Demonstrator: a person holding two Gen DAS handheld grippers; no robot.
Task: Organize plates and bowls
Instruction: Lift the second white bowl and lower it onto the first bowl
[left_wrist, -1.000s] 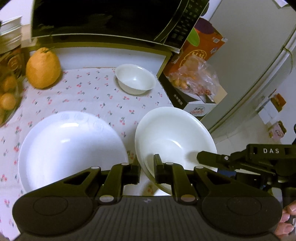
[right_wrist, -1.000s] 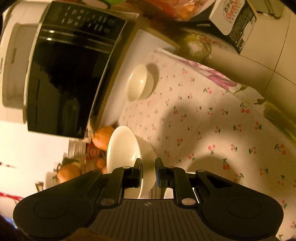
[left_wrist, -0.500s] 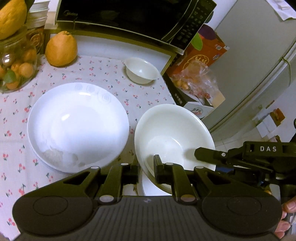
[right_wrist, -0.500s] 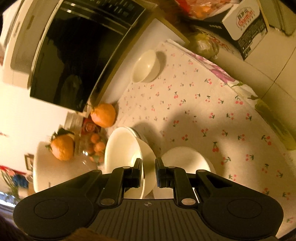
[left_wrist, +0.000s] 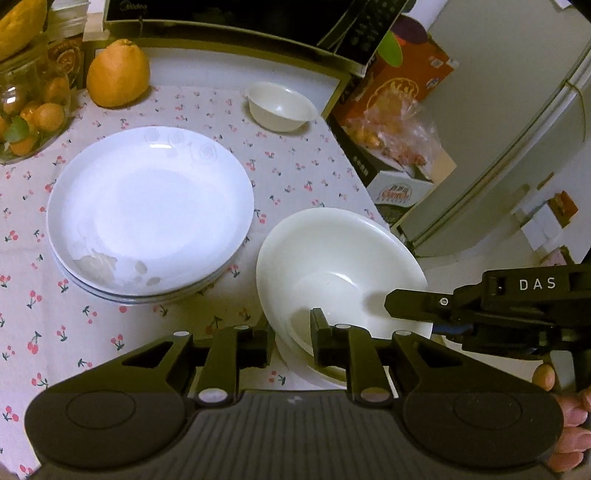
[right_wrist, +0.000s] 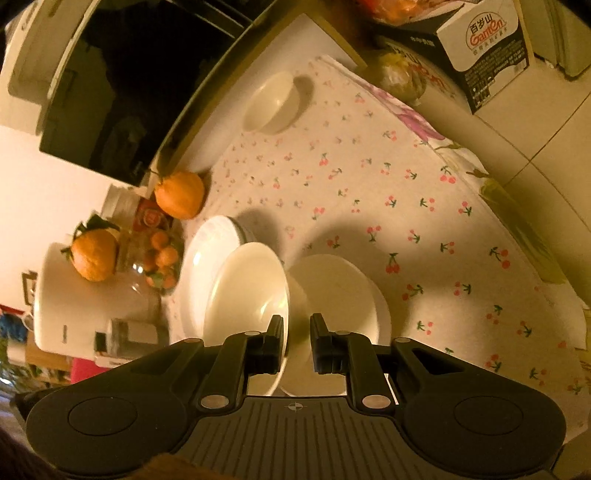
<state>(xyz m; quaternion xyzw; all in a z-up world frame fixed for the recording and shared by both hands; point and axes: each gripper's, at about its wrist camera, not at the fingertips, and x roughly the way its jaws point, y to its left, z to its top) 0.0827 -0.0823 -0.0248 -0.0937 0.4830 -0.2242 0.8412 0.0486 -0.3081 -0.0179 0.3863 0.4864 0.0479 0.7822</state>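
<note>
large bowl (left_wrist: 332, 258): white, glossy, round, wide flared wall; tilted over the tabletop's right edge, rim held on two sides by both tools.
left tool (left_wrist: 291, 341): black plastic, jaws narrow and opening; bowl's near rim is between the fingers, pads look just off it.
right tool (right_wrist: 297, 341): black, jaws narrow, clamped on the bowl's thin rim; also seen from the left wrist (left_wrist: 388, 302) reaching in from the right, marked "DAS".
second bowl (right_wrist: 343, 295): same white glaze, sits on the cloth directly under/beside the held bowl.
plate stack (left_wrist: 147, 210): two shallow white plates, smooth, faint embossed rose pattern on rim; left of the held bowl, apart from it.
small bowl (left_wrist: 280, 105): white, deep, at the back of the cloth near the microwave.
tabletop (left_wrist: 92, 332): covered in pale cloth, small red cherry print, matte.
microwave (left_wrist: 240, 18): black glass door, glossy.
orange fruit (left_wrist: 118, 74): dimpled skin, knobbed top, back left.
glass jar (left_wrist: 26, 110): clear, small oranges inside.
</note>
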